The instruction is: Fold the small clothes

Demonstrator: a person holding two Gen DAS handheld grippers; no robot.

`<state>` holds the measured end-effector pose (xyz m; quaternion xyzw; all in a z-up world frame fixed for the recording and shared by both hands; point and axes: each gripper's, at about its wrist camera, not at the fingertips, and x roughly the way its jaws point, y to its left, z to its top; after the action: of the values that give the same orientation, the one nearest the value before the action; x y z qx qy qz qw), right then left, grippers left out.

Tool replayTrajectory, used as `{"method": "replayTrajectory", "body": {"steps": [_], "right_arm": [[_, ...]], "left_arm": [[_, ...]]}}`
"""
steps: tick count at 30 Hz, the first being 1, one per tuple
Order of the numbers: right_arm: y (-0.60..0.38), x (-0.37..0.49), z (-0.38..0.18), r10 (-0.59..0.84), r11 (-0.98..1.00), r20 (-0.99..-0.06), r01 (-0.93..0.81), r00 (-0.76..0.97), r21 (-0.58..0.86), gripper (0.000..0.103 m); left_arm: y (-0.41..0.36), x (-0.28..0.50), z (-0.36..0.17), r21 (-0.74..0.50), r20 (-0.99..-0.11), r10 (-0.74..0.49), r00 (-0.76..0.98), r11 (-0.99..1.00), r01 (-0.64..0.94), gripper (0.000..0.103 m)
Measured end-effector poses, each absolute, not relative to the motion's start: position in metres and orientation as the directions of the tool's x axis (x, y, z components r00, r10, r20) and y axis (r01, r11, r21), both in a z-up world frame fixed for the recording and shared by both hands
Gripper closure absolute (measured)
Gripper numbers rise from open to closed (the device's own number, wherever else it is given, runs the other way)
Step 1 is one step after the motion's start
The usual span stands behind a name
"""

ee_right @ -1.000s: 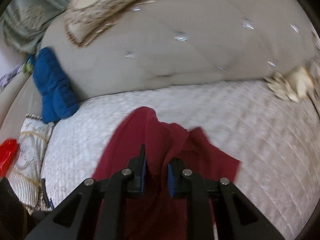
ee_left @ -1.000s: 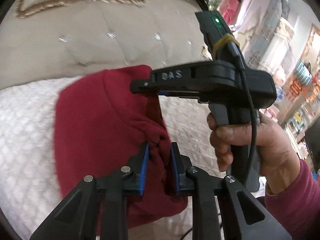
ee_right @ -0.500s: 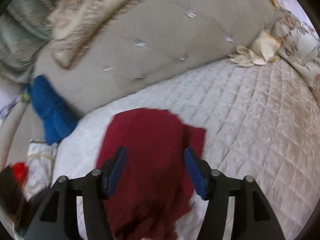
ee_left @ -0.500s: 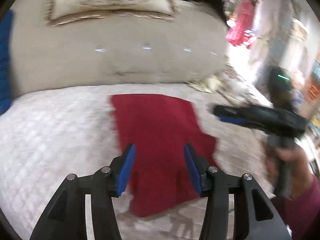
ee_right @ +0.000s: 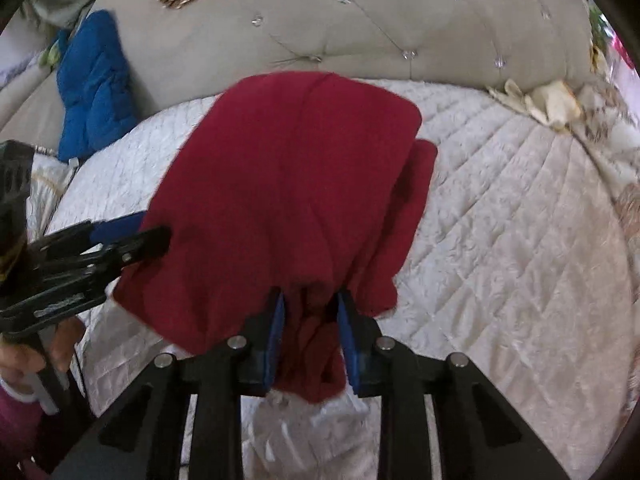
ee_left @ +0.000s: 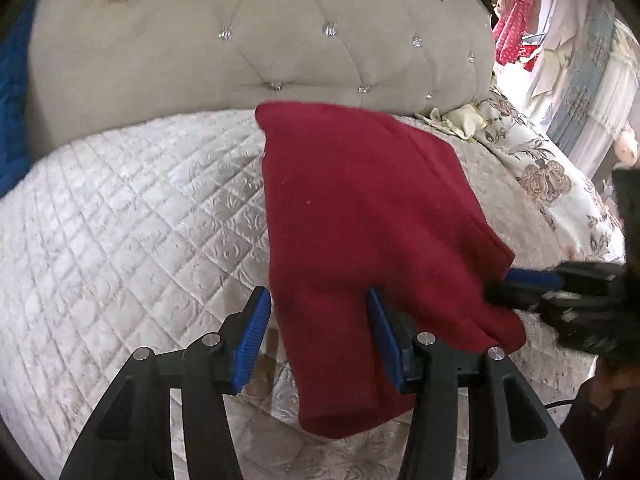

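Left gripper (ee_left: 318, 334): pitched steeply down over the quilted bed cover (ee_left: 132, 216), blue pads apart, not pressing. Near edge of the red garment (ee_left: 360, 216) lies between the pads, mostly against the right one; bare quilt shows by the left pad.

Right gripper (ee_right: 310, 334): also angled down, jaws closing, a bunched fold of the red garment between the pads; contact looks made on both sides.

Garment: long axis runs away from both claws toward the tufted headboard (ee_left: 260, 48), far end rounded, almost touching it. A second layer peeks out on its right side in the right wrist view.

Blue cushion (ee_right: 94, 88) far left of the right claw.
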<state>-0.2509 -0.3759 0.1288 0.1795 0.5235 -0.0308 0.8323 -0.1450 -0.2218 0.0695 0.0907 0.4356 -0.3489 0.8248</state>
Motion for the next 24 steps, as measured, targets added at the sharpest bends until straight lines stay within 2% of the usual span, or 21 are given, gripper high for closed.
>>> {"method": "replayTrajectory", "body": {"steps": [2, 3, 4, 9, 11, 12, 13, 14, 15, 17, 22, 24], "right_arm": [[-0.389, -0.247, 0.143, 0.138, 0.911, -0.857, 0.276, 0.496, 0.306, 0.056], [-0.397, -0.245, 0.149, 0.129, 0.896, -0.840, 0.301, 0.527, 0.326, 0.042], [-0.404, -0.240, 0.151, 0.113, 0.878, -0.826, 0.333, 0.553, 0.343, 0.034], [-0.425, -0.198, 0.122, 0.144, 0.808, -0.826, 0.417, 0.545, 0.416, 0.032], [-0.426, -0.182, 0.105, 0.167, 0.795, -0.841, 0.434, 0.515, 0.424, 0.036], [-0.425, -0.178, 0.102, 0.172, 0.791, -0.839, 0.435, 0.516, 0.430, 0.047], [-0.424, -0.179, 0.105, 0.130, 0.806, -0.839, 0.436, 0.528, 0.400, 0.065], [-0.423, -0.181, 0.107, 0.101, 0.826, -0.840, 0.426, 0.534, 0.370, 0.075], [-0.418, -0.184, 0.115, 0.050, 0.853, -0.844, 0.416, 0.534, 0.314, 0.091], [-0.416, -0.190, 0.126, -0.023, 0.886, -0.837, 0.399, 0.546, 0.236, 0.094], [-0.420, -0.196, 0.096, -0.028, 0.874, -0.870, 0.434, 0.492, 0.217, 0.094], [-0.421, -0.202, 0.105, -0.045, 0.868, -0.861, 0.447, 0.507, 0.217, 0.092]], "left_arm": [[-0.224, -0.145, 0.070, -0.162, -0.779, -0.502, 0.375, 0.739, 0.654, 0.075], [-0.222, -0.144, 0.071, -0.165, -0.781, -0.502, 0.372, 0.740, 0.652, 0.075], [-0.222, -0.144, 0.070, -0.165, -0.781, -0.501, 0.372, 0.741, 0.651, 0.075], [-0.223, -0.144, 0.069, -0.146, -0.779, -0.495, 0.386, 0.741, 0.656, 0.075], [-0.225, -0.145, 0.069, -0.134, -0.778, -0.490, 0.392, 0.740, 0.659, 0.075], [-0.226, -0.145, 0.069, -0.130, -0.778, -0.489, 0.396, 0.740, 0.660, 0.075], [-0.226, -0.145, 0.069, -0.128, -0.777, -0.489, 0.397, 0.740, 0.660, 0.075], [-0.226, -0.145, 0.069, -0.132, -0.777, -0.492, 0.393, 0.738, 0.662, 0.075], [-0.225, -0.145, 0.069, -0.134, -0.778, -0.491, 0.392, 0.739, 0.660, 0.075], [-0.225, -0.144, 0.069, -0.152, -0.778, -0.504, 0.376, 0.731, 0.665, 0.074], [-0.232, -0.148, 0.067, -0.124, -0.781, -0.493, 0.384, 0.724, 0.678, 0.073], [-0.231, -0.149, 0.067, -0.117, -0.780, -0.489, 0.390, 0.726, 0.678, 0.073]]}}
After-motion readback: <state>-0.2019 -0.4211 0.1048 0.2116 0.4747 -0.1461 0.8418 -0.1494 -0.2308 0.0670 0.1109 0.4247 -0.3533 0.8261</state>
